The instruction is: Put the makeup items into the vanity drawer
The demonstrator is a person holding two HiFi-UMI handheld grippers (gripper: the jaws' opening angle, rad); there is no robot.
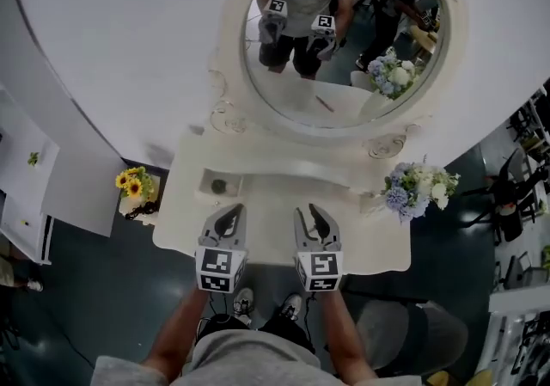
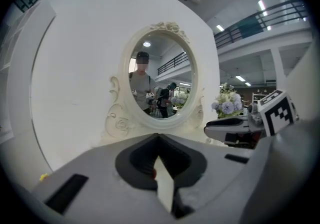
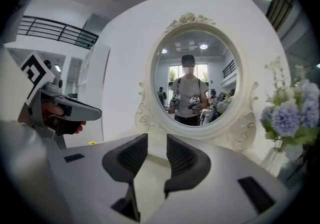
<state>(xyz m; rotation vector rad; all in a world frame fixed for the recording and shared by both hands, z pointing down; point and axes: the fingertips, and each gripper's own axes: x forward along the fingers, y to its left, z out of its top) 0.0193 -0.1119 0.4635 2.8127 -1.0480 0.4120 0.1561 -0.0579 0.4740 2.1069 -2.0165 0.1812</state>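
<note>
The person stood facing a white vanity (image 1: 378, 242), bare forearms reaching forward side by side. The left gripper (image 1: 229, 219) and right gripper (image 1: 318, 219) were held level with each other above the table's front edge. Both pointed toward the oval mirror (image 1: 344, 32) and tipped only slightly downward.

The left gripper's dark pads met at their tips, so it was closed. A tiny red fleck showed in the seam below them, too small to identify. The right gripper's jaws stood apart with only the cream tabletop visible in the gap; it held nothing.

Only the head view showed the vanity top from above. Left of centre was a shallow rectangular compartment (image 1: 206, 176) with a small dark item (image 1: 219, 186) in it. I could not tell whether this was the drawer, or what the item was. That view also showed a pot of sunflowers (image 1: 133, 182) on a low stand to the left and a blue-and-white bouquet (image 1: 417, 186) on the table's right end.

The gripper views looked level instead, showing the mirror's carved frame and the reflected person holding both tools. Each caught the other gripper at its edge, and the right gripper view showed fingers (image 3: 42, 117) wrapped under the left one.
</note>
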